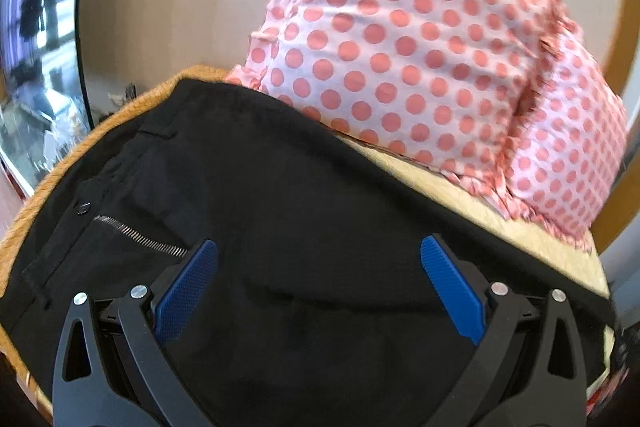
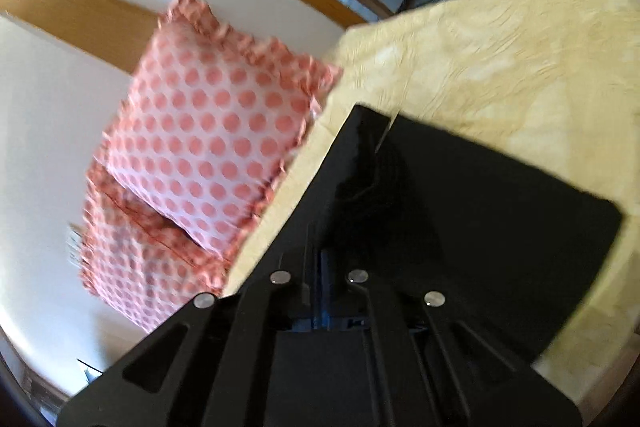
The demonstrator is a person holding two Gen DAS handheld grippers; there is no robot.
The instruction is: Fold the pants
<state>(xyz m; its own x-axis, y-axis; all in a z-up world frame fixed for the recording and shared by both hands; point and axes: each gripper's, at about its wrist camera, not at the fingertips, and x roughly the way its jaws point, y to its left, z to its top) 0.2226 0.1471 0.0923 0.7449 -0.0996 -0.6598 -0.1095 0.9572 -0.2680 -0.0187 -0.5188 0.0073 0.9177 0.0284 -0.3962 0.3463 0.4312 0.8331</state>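
Black pants (image 1: 280, 207) lie spread on a yellow bedspread (image 1: 500, 223), waist end to the left with the zipper (image 1: 140, 235) and button (image 1: 83, 207) showing. My left gripper (image 1: 318, 255) is open just above the pants, its blue pads (image 1: 188, 291) wide apart with nothing between them. In the right wrist view my right gripper (image 2: 320, 267) is shut on a fold of the black pants (image 2: 480, 211) and lifts that edge off the yellow bedspread (image 2: 500, 59). The pinched cloth hides the fingertips.
Two pink pillows with red dots (image 1: 420, 39) (image 2: 212, 131) rest at the head of the bed against a white wall. A mirror (image 1: 36, 59) stands at the left. A wooden headboard rail (image 2: 80, 15) runs behind the pillows.
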